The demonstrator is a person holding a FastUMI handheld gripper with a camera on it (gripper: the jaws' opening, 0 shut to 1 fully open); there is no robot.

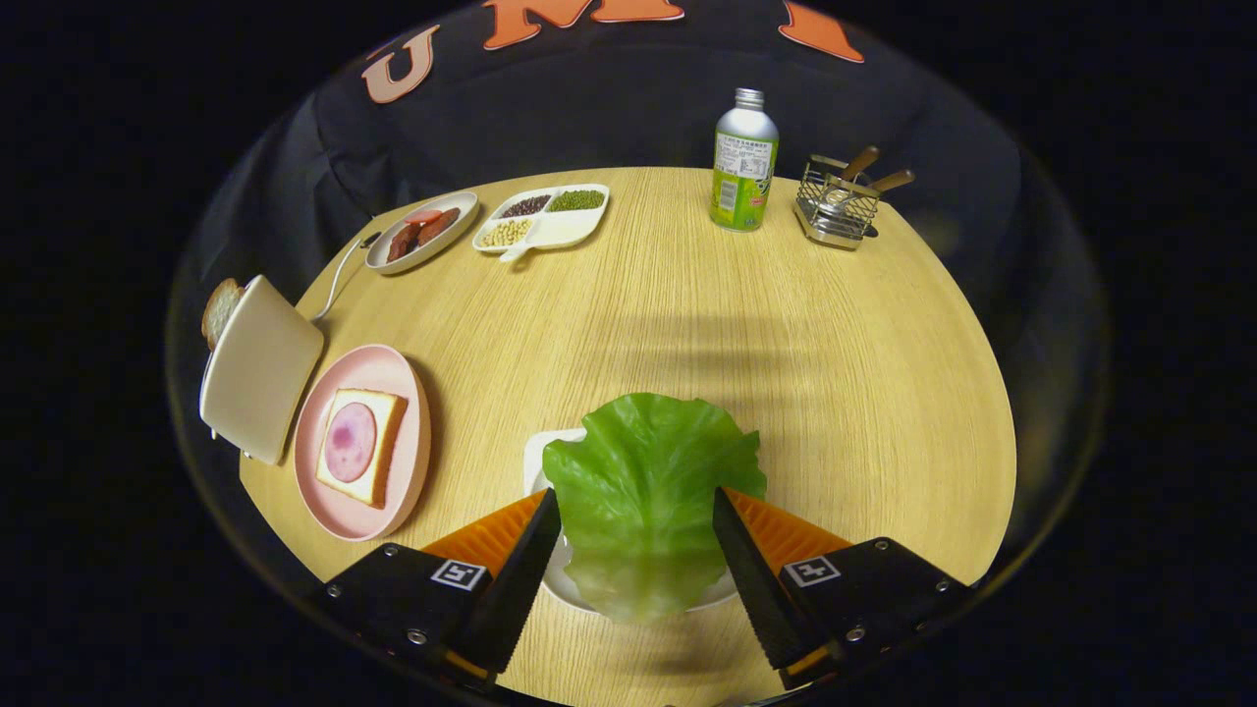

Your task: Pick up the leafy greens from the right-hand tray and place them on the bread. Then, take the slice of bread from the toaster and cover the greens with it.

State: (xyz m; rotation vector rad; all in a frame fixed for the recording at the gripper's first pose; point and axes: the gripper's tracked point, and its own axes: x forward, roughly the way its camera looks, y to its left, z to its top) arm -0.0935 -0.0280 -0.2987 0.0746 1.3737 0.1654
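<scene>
**Lettuce leaf between the fingers, over the white tray**

Between the two fingers of the gripper [636, 511] sits the leafy greens [643, 491], one broad leaf lying on a white tray [538, 454] on the round wooden table [786, 373]. Fingers flank the leaf's edges w/ a wide gap; whether both actually press on it, can't tell.

Off to the left, beyond the fingers: pink plate [368, 378] w/ a bread slice [361, 447] topped by a round of ham [351, 442]. Just left of the plate, the toaster [260, 368], 2nd slice of bread [220, 309] sticking out its far end.

Far side of table: oval dish of sausages [422, 232], divided dish of beans [543, 218], a metal bottle [744, 162] w/ green label, print too small to read, and a wire caddy [838, 201] w/ wooden-handled utensils. Square marker tags on each finger base.
</scene>
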